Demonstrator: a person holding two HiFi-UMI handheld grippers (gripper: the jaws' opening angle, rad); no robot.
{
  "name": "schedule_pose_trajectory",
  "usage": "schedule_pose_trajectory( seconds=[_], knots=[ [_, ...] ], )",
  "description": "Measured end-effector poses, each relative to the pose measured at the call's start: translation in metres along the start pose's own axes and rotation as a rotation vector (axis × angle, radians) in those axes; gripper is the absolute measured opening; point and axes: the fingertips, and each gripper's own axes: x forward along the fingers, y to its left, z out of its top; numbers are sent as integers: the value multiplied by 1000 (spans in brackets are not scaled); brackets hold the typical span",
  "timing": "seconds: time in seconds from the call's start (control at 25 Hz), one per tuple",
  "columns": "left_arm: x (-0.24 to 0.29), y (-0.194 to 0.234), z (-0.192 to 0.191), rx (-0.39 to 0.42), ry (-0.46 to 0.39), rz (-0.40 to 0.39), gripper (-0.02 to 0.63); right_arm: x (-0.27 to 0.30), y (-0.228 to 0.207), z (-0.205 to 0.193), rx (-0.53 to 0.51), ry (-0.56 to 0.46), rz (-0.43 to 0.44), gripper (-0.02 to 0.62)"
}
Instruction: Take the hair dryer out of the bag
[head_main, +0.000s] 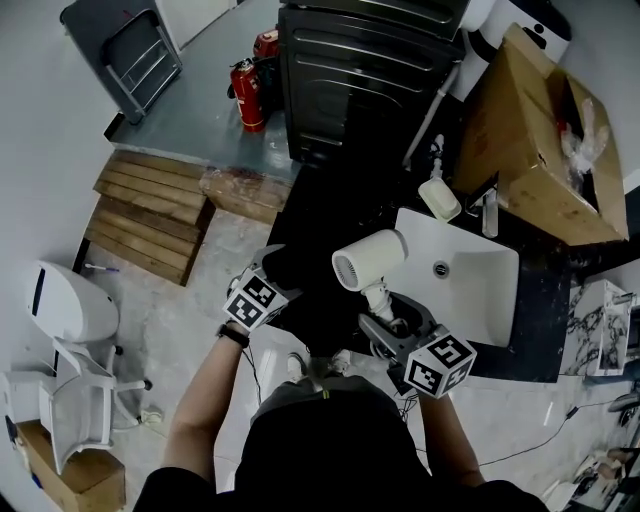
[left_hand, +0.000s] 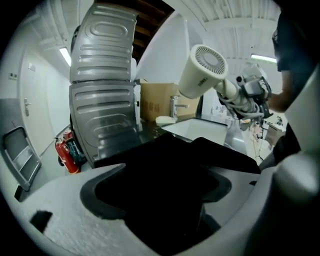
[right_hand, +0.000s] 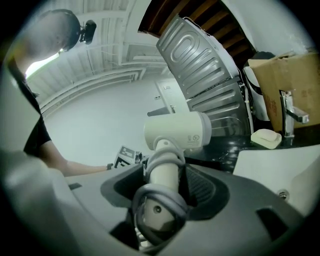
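Dark countertop (head_main: 325, 215) borders a white sink (head_main: 485, 290), with a cardboard box (head_main: 525, 130) at the sink's 1 o'clock in the head view. Right gripper (head_main: 385, 318) pinches the cord-wrapped handle of the white hair dryer (head_main: 370, 258), which stands at its 12 o'clock, raised apart from the bag. Left gripper (head_main: 279, 272), at the right one's 9 o'clock, is clamped on the black bag (left_hand: 165, 185).
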Motion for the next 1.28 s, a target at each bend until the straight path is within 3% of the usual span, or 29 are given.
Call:
schedule_pose_trajectory(
  seconds=[0.08,0.16,0.4,0.52,0.6,0.76,0.96,1.24,1.28],
  knots=[
    [6,20,22,-1,-62,67,380,-1,-8,4,4,-6,-9,258],
    [8,27,37,4,-85,76,380,-1,-16,8,8,-12,-15,258],
    [-17,-17,0,26,124,-124,380,3,-23,11,11,-12,-2,259],
    [-36,-37,-21,48,200,-174,380,10,-20,9,8,-4,19,259],
    [-50,-44,-28,35,200,-190,383,16,-16,8,3,2,33,259],
    [-80,-43,-17,-53,57,-161,383,26,-5,8,-8,5,55,259],
    [-113,-32,0,-110,-144,-60,382,32,8,9,-21,-1,60,259],
    [-126,-18,-1,-152,-256,95,376,33,17,9,-32,-6,49,259],
    [-126,-17,-2,-158,-262,115,348,33,17,9,-32,-8,45,259]
  ],
)
